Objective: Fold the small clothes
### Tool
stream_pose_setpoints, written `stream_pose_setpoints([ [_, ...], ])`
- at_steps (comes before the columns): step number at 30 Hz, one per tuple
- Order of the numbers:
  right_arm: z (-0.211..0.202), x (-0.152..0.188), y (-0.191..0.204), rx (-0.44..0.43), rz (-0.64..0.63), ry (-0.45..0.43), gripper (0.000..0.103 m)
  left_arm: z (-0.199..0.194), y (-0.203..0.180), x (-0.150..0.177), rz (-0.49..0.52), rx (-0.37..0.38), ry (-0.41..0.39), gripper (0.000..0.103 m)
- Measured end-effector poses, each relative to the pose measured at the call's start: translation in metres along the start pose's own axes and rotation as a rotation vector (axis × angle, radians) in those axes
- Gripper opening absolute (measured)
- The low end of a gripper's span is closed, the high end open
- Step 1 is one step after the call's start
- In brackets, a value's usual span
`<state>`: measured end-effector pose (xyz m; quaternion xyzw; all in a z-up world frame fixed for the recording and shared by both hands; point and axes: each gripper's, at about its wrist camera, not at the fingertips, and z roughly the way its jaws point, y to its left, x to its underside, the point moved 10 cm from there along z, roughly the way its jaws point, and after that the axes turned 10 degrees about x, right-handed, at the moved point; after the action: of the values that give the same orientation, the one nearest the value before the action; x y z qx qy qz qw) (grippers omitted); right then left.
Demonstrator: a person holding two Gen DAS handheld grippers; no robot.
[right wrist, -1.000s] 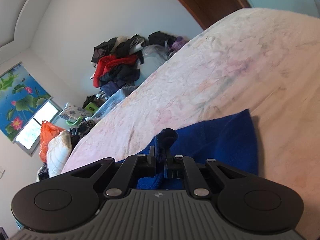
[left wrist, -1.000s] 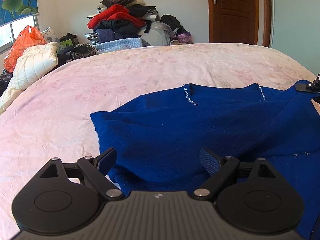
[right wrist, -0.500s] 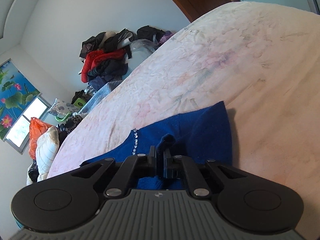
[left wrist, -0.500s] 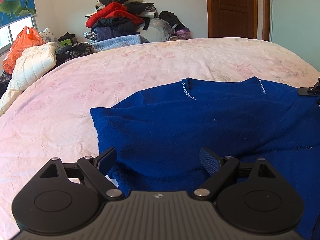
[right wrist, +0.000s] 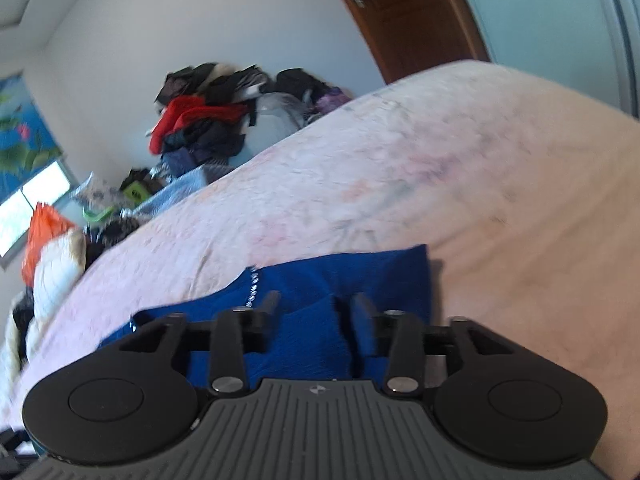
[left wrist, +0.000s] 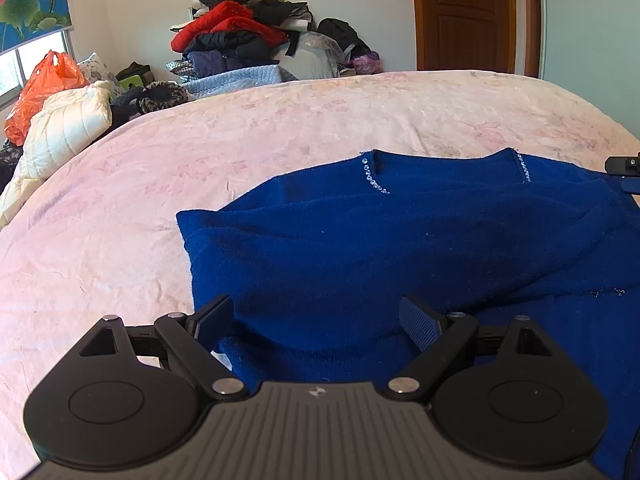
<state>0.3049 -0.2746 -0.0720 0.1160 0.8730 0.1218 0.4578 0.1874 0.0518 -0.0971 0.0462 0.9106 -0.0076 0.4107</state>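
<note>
A royal blue knit top [left wrist: 400, 240] with rhinestone trim at the neckline lies on the pink bed [left wrist: 200, 168], its sides folded inward. My left gripper [left wrist: 316, 316] hovers wide open over the top's near edge, nothing between its fingers. In the right wrist view the same blue top [right wrist: 360, 276] lies under my right gripper [right wrist: 316, 304]. Its jaws are opening, and a blue fold sits between the fingers without being pinched. A tip of the right gripper [left wrist: 624, 168] shows at the far right edge of the left wrist view.
A heap of clothes [left wrist: 248, 40] is stacked against the far wall. A white quilted jacket [left wrist: 68, 120] and an orange bag [left wrist: 44, 84] lie at the bed's left side. A wooden door [left wrist: 464, 12] stands at the back right.
My right gripper, shut on a pinch of blue fabric before, has spread its fingers and let the fold go, and it rolled a little. The left gripper stayed still and open.
</note>
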Motion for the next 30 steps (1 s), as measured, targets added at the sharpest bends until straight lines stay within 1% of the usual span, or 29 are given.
stream_pose_setpoints([
  [1,-0.004,0.0,0.006,0.015,-0.041,-0.019,0.047,0.0,0.0,0.0,-0.002,0.001,-0.001,0.091],
  [2,-0.007,0.0,0.013,0.007,-0.074,-0.031,0.047,0.0,0.0,0.0,-0.005,0.002,0.0,0.091],
  [3,-0.01,0.003,0.022,-0.022,-0.101,-0.032,0.048,-0.001,0.0,0.001,-0.007,0.003,0.002,0.091],
  [4,-0.011,0.007,0.031,-0.063,-0.132,-0.013,0.055,-0.001,0.001,0.002,-0.009,0.003,0.003,0.091],
  [5,-0.01,0.012,0.038,-0.089,-0.158,0.011,0.057,-0.002,0.001,0.002,-0.011,0.005,0.002,0.091],
  [6,-0.006,0.018,0.041,-0.093,-0.181,0.043,0.061,-0.002,0.0,0.002,-0.011,0.009,0.002,0.091],
  [7,-0.001,0.025,0.041,-0.063,-0.204,0.087,0.062,-0.003,0.0,0.003,-0.012,0.012,0.0,0.091],
  [8,0.005,0.03,0.035,-0.009,-0.218,0.11,0.062,-0.003,-0.001,0.003,-0.012,0.013,0.0,0.091],
  [9,0.007,0.033,0.028,0.044,-0.227,0.109,0.061,-0.004,-0.002,0.004,-0.01,0.015,0.001,0.091],
  [11,-0.001,0.03,0.023,0.081,-0.218,0.073,0.06,-0.004,-0.003,0.006,-0.003,0.015,0.003,0.091],
  [12,-0.007,0.028,0.023,0.079,-0.214,0.052,0.062,-0.003,-0.003,0.007,-0.001,0.013,0.006,0.091],
  [14,-0.015,0.027,0.028,0.047,-0.227,0.028,0.065,-0.002,-0.004,0.008,-0.006,0.014,0.012,0.091],
  [16,-0.016,0.032,0.033,0.03,-0.261,0.039,0.072,-0.001,-0.005,0.009,-0.018,0.021,0.014,0.091],
  [17,-0.012,0.036,0.033,0.034,-0.278,0.057,0.073,-0.001,-0.006,0.01,-0.022,0.024,0.016,0.091],
  [19,-0.002,0.046,0.028,0.076,-0.3,0.109,0.074,-0.002,-0.009,0.011,-0.022,0.029,0.018,0.091],
  [21,-0.007,0.047,0.026,0.089,-0.293,0.097,0.075,-0.003,-0.011,0.012,-0.02,0.029,0.017,0.091],
  [23,-0.016,0.044,0.026,0.08,-0.273,0.082,0.079,-0.003,-0.012,0.014,-0.021,0.03,0.023,0.091],
  [25,-0.027,0.042,0.026,0.067,-0.258,0.059,0.087,-0.003,-0.013,0.017,-0.026,0.032,0.029,0.091],
  [27,-0.035,0.044,0.027,0.057,-0.262,0.052,0.093,-0.003,-0.015,0.018,-0.032,0.034,0.032,0.091],
  [30,-0.04,0.056,0.029,0.055,-0.307,0.079,0.094,-0.005,-0.017,0.021,-0.028,0.033,0.04,0.091],
])
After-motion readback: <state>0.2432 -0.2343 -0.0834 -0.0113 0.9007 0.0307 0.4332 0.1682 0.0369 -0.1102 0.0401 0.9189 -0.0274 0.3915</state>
